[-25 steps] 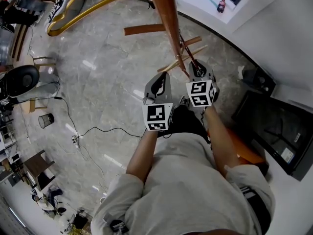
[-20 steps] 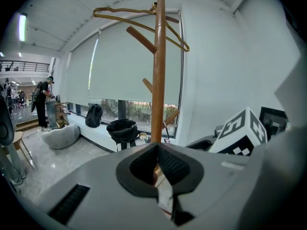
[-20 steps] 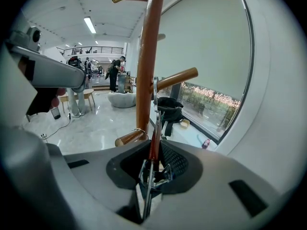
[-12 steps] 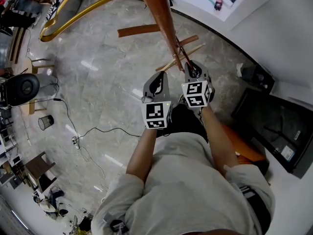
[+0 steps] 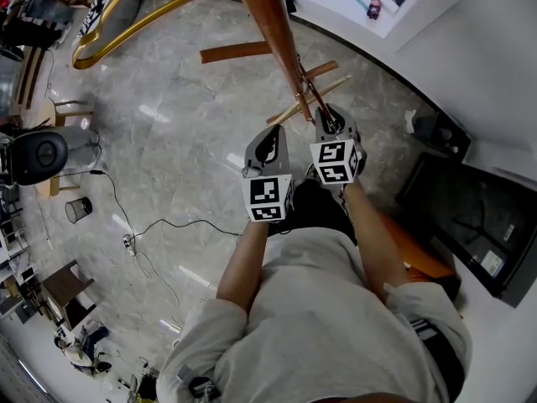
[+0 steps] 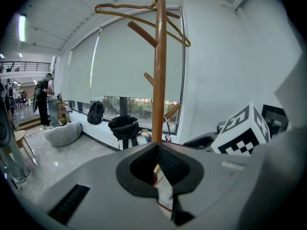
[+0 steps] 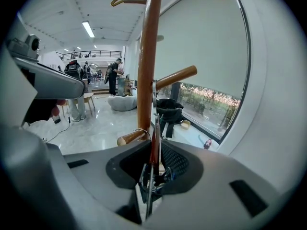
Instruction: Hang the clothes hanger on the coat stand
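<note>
The wooden coat stand's pole (image 5: 281, 32) rises right in front of both grippers, and shows in the left gripper view (image 6: 159, 80) and the right gripper view (image 7: 146, 56). A gold wire hanger (image 5: 143, 19) hangs near its top (image 6: 144, 20). My right gripper (image 5: 331, 120) is shut on a thin reddish clip hanger (image 7: 154, 128) held upright against the pole, its metal clips down between the jaws (image 7: 153, 150). A thin wire loop lies over a short lower peg (image 7: 130, 137). My left gripper (image 5: 270, 145) stands beside the right one, shut and holding nothing (image 6: 158, 147).
More pegs (image 7: 175, 76) stick out of the pole. The stand's wooden feet (image 5: 239, 51) spread over the marble floor. A black cable (image 5: 159, 225) and a small bin (image 5: 78, 207) lie to the left. A dark case (image 5: 470, 225) sits at the right by the white wall.
Both grippers hold their places beside the pole. Only the head view has shifted a little, so the gold hanger sits slightly further left.
</note>
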The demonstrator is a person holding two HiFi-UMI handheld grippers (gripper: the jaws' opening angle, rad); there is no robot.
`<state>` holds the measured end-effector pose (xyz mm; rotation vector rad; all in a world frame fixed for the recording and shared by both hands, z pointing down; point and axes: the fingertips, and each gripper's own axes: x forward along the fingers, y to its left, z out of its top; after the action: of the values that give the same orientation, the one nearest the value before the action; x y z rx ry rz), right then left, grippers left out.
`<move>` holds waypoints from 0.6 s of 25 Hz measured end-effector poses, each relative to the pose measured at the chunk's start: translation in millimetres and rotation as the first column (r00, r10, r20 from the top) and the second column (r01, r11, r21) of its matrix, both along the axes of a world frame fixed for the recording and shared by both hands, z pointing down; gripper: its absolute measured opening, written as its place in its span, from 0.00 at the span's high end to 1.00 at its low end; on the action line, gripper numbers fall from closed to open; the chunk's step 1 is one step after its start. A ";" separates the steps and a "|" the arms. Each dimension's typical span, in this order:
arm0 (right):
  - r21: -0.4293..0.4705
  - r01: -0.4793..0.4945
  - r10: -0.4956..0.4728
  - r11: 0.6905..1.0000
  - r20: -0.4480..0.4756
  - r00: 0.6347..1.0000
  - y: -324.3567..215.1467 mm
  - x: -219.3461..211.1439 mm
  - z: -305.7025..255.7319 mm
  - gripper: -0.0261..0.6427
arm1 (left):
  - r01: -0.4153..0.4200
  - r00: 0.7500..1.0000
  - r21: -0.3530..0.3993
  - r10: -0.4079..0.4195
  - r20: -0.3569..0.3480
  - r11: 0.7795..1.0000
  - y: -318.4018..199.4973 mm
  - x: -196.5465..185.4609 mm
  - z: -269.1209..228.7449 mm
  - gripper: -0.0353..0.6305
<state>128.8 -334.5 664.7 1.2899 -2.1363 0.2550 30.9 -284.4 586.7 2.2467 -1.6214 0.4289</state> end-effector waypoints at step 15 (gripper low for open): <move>0.063 0.046 -0.050 0.997 0.077 0.996 4.4 -3.8 -33.6 0.70 | -0.027 1.000 0.024 0.027 -0.006 0.999 2.6 3.6 -14.3 0.93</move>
<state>125.0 -330.1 631.1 1.2804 -2.2543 0.2249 34.5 -281.8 572.5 2.2872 -1.6035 0.4110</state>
